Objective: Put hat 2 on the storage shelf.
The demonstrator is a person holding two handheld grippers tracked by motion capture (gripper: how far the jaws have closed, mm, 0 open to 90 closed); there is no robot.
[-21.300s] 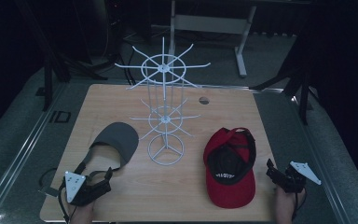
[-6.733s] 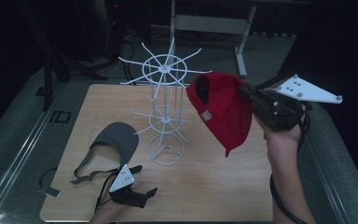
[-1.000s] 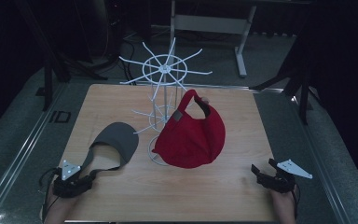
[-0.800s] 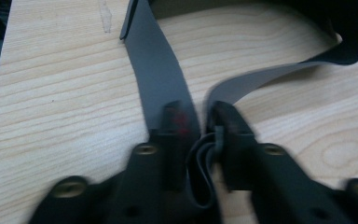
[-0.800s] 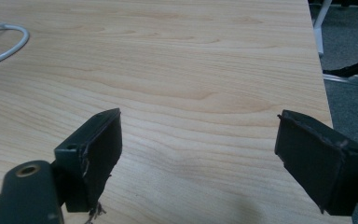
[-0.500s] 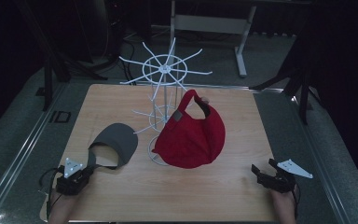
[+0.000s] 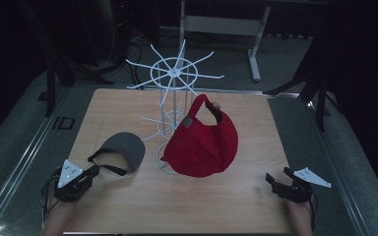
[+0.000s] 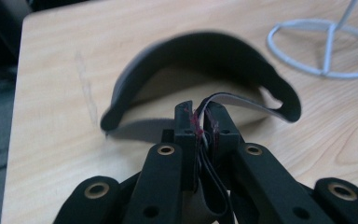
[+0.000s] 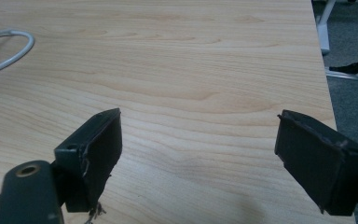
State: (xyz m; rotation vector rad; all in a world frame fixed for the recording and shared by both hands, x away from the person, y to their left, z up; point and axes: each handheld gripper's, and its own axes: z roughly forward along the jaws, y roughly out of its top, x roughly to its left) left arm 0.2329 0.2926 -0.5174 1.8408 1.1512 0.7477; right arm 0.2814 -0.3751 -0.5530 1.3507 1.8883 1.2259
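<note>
Our left gripper has its jaws clamped on the grey visor's strap; the brim curves just ahead. Our right gripper gapes over bare table. Beyond, the red cap hangs on the rack.

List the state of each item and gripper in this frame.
Red baseball cap: hanging on the rack.
White wire hat rack: upright on the wooden table.
Grey sun visor: on the table, strap pinched.
Left gripper: shut on the visor's strap.
Right gripper: open, empty.
</note>
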